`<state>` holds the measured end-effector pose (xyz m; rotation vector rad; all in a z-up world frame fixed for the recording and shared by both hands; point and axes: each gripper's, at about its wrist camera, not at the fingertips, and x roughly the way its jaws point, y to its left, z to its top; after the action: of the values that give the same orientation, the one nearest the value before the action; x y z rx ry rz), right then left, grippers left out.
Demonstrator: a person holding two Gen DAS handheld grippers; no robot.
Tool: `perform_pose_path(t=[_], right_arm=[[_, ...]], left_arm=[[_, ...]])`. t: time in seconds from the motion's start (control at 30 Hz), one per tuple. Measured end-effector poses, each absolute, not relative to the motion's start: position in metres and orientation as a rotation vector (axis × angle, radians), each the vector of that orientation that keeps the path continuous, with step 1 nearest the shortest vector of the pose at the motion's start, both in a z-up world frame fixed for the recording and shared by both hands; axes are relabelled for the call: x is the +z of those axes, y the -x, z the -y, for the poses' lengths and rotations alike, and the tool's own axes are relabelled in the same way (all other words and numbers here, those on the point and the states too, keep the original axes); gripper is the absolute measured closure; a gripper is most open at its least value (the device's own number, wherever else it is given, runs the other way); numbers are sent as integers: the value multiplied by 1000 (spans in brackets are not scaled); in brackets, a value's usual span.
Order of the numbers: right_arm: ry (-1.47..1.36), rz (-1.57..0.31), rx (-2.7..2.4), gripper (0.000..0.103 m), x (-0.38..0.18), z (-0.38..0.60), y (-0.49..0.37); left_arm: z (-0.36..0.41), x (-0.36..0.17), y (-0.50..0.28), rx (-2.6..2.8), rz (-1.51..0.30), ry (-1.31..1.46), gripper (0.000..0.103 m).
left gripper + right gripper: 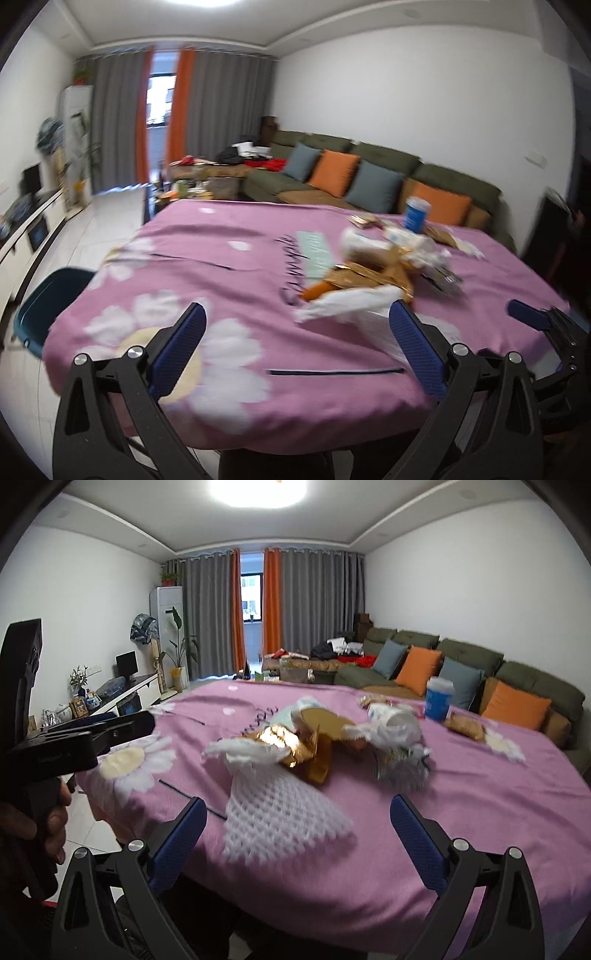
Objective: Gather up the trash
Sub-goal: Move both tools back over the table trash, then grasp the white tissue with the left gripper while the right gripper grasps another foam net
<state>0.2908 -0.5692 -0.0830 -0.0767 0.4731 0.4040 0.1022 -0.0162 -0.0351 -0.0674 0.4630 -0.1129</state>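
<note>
Trash lies in a heap on the pink flowered tablecloth (207, 280) (498, 812). It includes a white foam net sleeve (280, 823) (351, 306), gold foil wrappers (295, 742) (369, 275), crumpled white plastic (395, 727) (406, 243) and a blue cup (438, 698) (416, 214). My left gripper (297, 325) stands open over the near table edge, left of the heap, nothing between its fingers. My right gripper (297, 818) is open wide, with the foam sleeve lying between and just beyond its fingers (415, 834), untouched. Each gripper shows in the other's view, the left gripper (88, 731) held by a hand.
A teal bin (48, 314) stands on the floor by the table's left corner. A green sofa (480, 664) with orange and blue cushions runs behind the table on the right. A low cluttered coffee table (295, 664) and a TV cabinet (122, 694) lie farther off.
</note>
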Motion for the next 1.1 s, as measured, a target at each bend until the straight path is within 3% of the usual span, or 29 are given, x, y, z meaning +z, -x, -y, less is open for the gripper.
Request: perform_pose_path(t=[0.23,0.53,0.7,0.87,1.1], right_arm=[[94,-520,411,8,-96,558,-299],[156,-551,439,21,-104,543,-311],[176,-584,443,39,-110,540,-318],[177,-609,472,58,-113,538,-319],[162,-628,490,83,-111,540,-320]], left_arm=[[35,-36,-126,-179,-476,14,6],[46,-55,-191,-257,-566,70,6],[51,-69,-206,-283,-621,57,6],[58,-80,-212,-287,-658,52,24],[55,-88,-211,-284,-677,82,63]])
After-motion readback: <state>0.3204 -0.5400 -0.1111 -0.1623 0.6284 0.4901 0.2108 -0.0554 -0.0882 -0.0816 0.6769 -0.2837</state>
